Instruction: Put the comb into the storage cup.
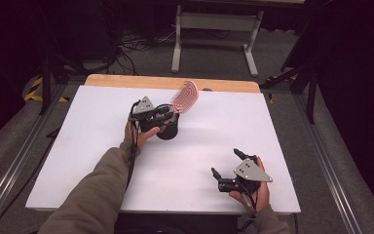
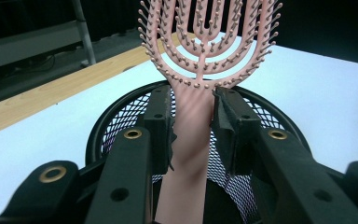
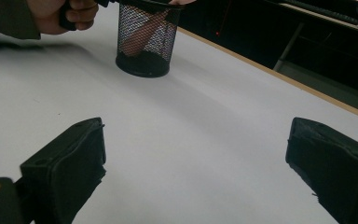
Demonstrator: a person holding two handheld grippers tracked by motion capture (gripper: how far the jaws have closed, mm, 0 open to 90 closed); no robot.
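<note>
Nearest, at the near edge of the desk [image 1: 126, 161]: right claw [image 1: 226, 165], held in the right hand [image 1: 253, 192], jaws spread wide, nothing between them. Grey three-cornered plate on top; cable trailing back toward the sleeve. In the right gripper view, both black pads [image 3: 70, 163] apart at either side of the frame, bare white desk surface between and ahead of them.

Farther out, well apart from the right claw and toward the desk's middle: left claw [image 1: 168, 116], held in the left hand [image 1: 141, 134], forearm in an olive sleeve [image 1: 97, 190] reaching in from below. Jaws closed tight on the handle of a pink hairbrush [image 2: 200, 70]. In the left gripper view, both pads pressing the handle from either side, just below the bristled head. Head rising above and beyond the claw, tilted away from the hand; open loops and rows of pins facing the camera.

Directly under the left claw: black mesh cup [image 1: 168, 127], upright on the desk. Lower end of the brush handle inside the cup, visible through the mesh in the right gripper view. Cup rim just below the pads; contact between claw and rim cannot be told.

Beyond the brush: wooden strip [image 1: 170, 83] along the desk's far edge, then grey floor and a white frame [image 1: 214, 34].
</note>
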